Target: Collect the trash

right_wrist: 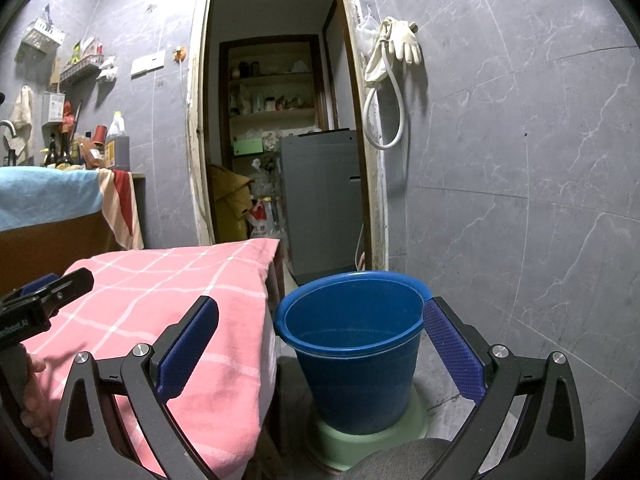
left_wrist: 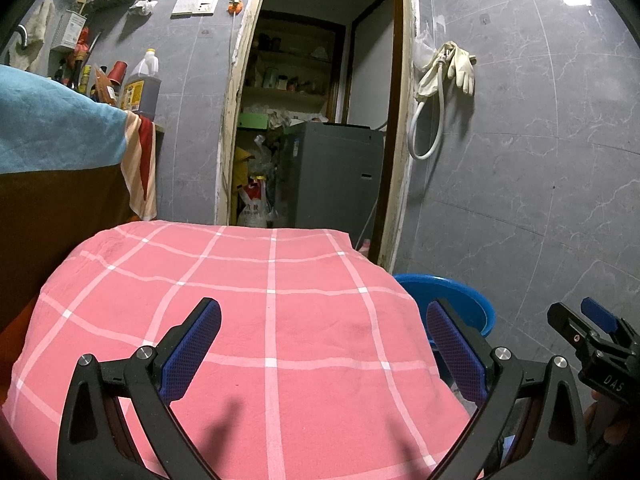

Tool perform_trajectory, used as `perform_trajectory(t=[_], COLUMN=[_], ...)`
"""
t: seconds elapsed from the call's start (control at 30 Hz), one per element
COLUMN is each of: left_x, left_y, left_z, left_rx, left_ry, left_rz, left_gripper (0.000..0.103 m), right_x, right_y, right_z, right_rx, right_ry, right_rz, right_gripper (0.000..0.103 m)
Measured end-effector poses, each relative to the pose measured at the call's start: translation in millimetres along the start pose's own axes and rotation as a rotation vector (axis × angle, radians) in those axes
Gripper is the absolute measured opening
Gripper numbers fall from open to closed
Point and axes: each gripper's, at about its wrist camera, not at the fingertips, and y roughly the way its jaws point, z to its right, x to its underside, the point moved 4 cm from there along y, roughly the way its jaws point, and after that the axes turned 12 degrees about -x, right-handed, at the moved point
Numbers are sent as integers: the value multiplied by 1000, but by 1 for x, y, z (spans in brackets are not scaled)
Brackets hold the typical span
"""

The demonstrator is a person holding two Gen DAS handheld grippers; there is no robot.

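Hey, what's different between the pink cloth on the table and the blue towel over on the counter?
The pink cloth has a white grid of checks; the blue towel is plain. The pink cloth sits low and near, right under the left gripper; the blue towel lies higher, off to the left. The pink cloth ends beside the blue bucket; the blue towel ends by a striped cloth. Both drape over an edge.

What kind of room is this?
Most likely a home kitchen or utility corner: condiment bottles crowd a counter, rubber gloves hang on the grey tiled wall, and a doorway opens onto pantry shelves.
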Motion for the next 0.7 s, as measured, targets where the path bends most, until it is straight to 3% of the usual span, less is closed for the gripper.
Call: perform_trajectory(t=[0.7], left_x=[6], left_y=[-1], left_z=[15], left_rx=[-46], left_ry=[49], left_rz=[3], left_gripper=[101], right_x=[1], right_y=[-1], right_z=[-4], right_rx=[0], right_ry=[1], right_rz=[-4], right_gripper=[103])
